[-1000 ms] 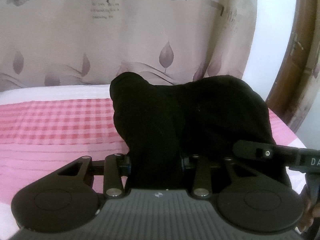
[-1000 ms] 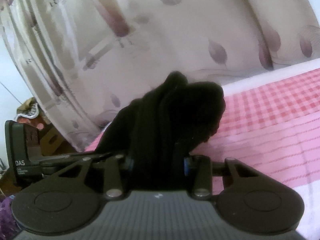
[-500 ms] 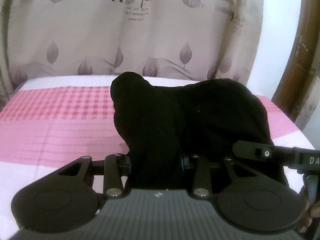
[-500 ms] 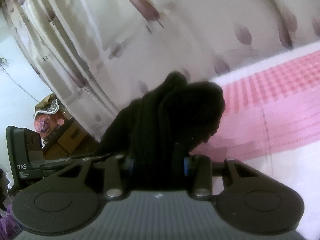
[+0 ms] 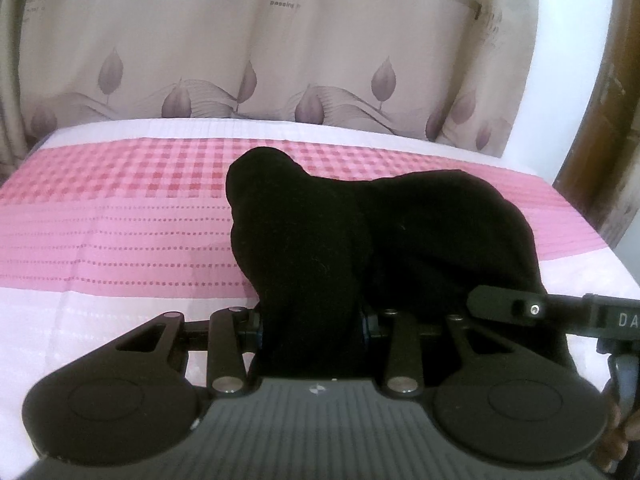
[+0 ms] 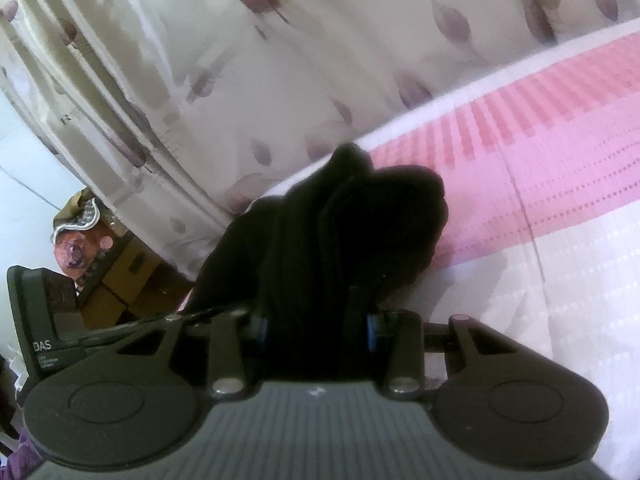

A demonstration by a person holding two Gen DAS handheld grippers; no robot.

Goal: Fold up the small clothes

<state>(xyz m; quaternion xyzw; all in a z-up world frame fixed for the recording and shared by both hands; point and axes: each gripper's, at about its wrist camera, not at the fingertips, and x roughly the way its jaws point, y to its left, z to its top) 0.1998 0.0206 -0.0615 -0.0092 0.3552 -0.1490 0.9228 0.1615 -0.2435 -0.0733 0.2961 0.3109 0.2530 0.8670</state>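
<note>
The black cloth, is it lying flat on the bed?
No, the black cloth is bunched up, pinched in the left gripper above the pink bedspread.

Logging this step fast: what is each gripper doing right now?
Left gripper: shut on the black garment, a bunch of it between the fingers.
Right gripper: shut on the same black garment.

Pink-and-white bedcover (image 5: 120,240), spread flat; beige leaf-printed curtain (image 5: 240,60), hung behind; brown cardboard boxes (image 6: 128,276), stacked beside the curtain.
</note>
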